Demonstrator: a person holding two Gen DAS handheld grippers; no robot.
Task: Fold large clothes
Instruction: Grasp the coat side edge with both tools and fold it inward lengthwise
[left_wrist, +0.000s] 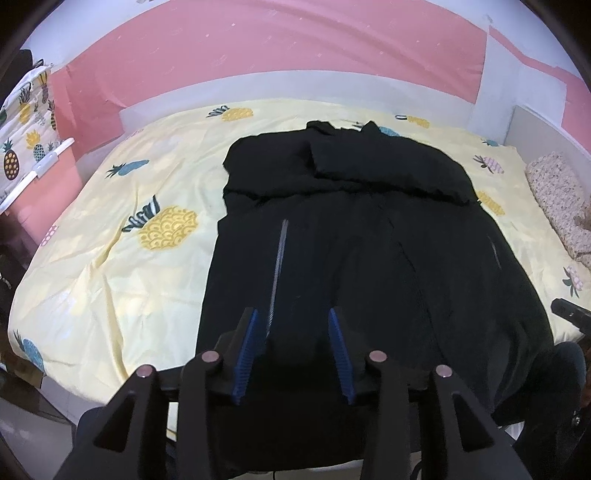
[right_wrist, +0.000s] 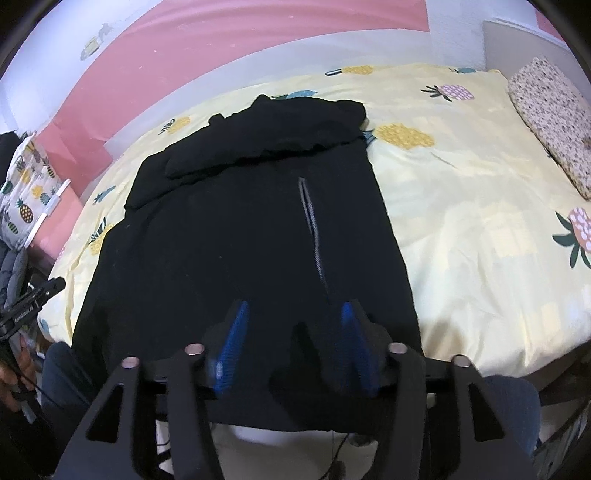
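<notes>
A large black jacket (left_wrist: 369, 258) lies flat on the bed, its sleeves folded across the far end and its near hem hanging over the bed's front edge. Two pocket zips show on it. My left gripper (left_wrist: 294, 317) hovers over the hem's left part, its blue pads (left_wrist: 251, 339) apart and pressing on nothing. In the right wrist view the jacket (right_wrist: 240, 229) fills the middle. My right gripper (right_wrist: 293, 310) is over the hem's right part, open, with a loose fold of black cloth between the jaws and untouched by the pads (right_wrist: 232, 339).
The yellow pineapple-print sheet (left_wrist: 129, 277) is bare on the left, and the sheet (right_wrist: 461, 221) is bare on the right. A speckled pillow (right_wrist: 550, 110) lies at the right end. A pineapple-print cloth (left_wrist: 26, 125) hangs at the left. The person's jeans (right_wrist: 513, 402) show below the bed's edge.
</notes>
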